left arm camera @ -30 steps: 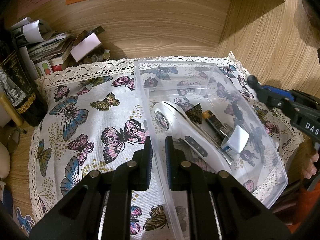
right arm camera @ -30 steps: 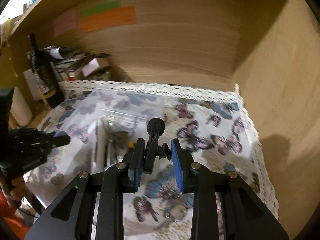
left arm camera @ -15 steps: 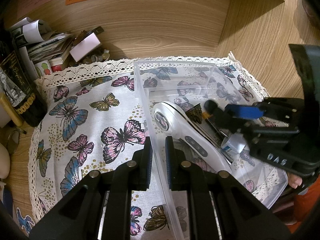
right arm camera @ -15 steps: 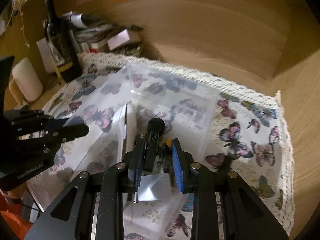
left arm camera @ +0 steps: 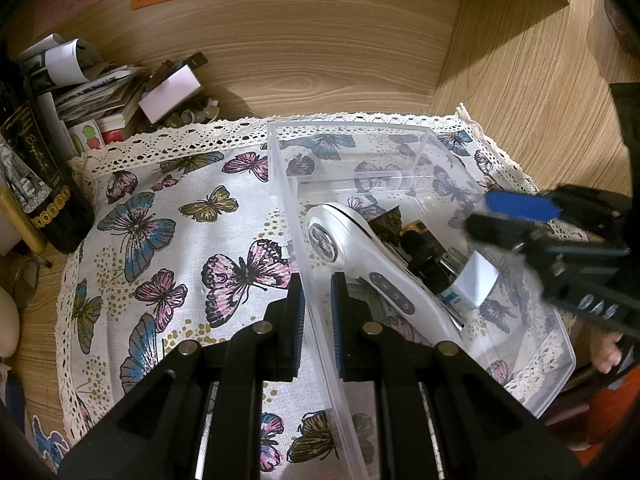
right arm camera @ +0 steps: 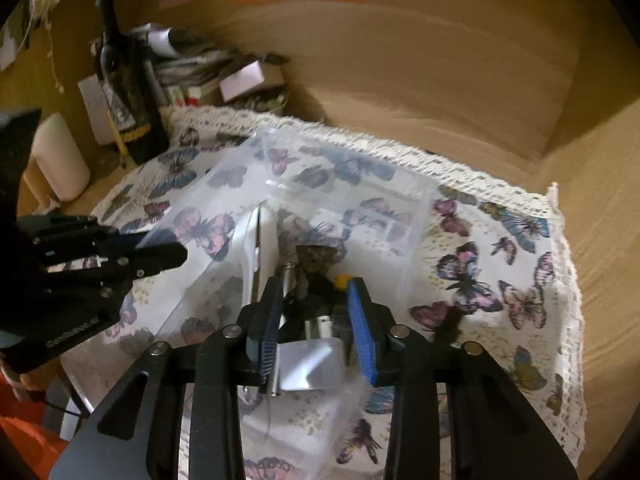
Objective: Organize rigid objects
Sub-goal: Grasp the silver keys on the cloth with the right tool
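Note:
A clear plastic bin (left arm camera: 420,136) stands on the butterfly cloth (left arm camera: 168,240). In it lie a white handheld device (left arm camera: 360,256), a black mount piece (left arm camera: 424,256) and a white plug (left arm camera: 476,284). My left gripper (left arm camera: 318,300) is shut on the bin's left wall (left arm camera: 316,312). My right gripper (right arm camera: 316,312) is open over the bin (right arm camera: 352,184), with the black piece (right arm camera: 316,300) lying below between its fingers, out of their grip. It shows at the right in the left wrist view (left arm camera: 516,220).
A dark wine bottle (left arm camera: 36,184), stacked papers and boxes (left arm camera: 120,92) and a white jar (right arm camera: 60,160) crowd the back left corner. Wooden walls close the back and right. The cloth's lace edge (right arm camera: 568,280) runs near the right wall.
My right gripper came over the bin with the black mount piece, then opened. The piece now lies in the bin beside the plug. My left gripper kept its hold on the wall.

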`<action>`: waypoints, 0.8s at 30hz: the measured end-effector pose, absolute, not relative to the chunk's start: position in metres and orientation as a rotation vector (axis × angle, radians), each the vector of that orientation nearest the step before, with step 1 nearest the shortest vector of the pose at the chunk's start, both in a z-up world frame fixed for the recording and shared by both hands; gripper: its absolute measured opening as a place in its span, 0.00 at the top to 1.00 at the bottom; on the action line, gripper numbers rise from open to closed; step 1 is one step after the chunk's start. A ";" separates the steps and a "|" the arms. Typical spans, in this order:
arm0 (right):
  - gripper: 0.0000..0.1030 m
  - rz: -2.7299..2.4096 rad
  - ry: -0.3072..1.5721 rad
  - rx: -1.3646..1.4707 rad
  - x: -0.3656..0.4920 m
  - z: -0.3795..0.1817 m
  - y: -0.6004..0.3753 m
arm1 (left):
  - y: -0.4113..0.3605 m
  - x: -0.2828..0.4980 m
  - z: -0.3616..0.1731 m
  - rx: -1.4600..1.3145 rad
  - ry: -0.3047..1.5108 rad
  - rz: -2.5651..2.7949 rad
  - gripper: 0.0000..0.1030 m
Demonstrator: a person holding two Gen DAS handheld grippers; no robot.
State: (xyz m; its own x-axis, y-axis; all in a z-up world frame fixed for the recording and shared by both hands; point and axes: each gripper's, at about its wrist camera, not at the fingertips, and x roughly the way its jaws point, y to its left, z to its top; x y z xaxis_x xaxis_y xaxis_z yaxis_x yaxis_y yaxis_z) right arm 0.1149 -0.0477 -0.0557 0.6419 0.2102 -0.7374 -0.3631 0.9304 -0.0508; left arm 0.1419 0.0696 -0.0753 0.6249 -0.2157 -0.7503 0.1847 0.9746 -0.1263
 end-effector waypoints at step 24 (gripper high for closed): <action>0.57 0.073 0.941 -0.038 0.081 -0.102 -0.144 | 0.070 0.143 -0.076 -0.036 0.869 -0.229 0.89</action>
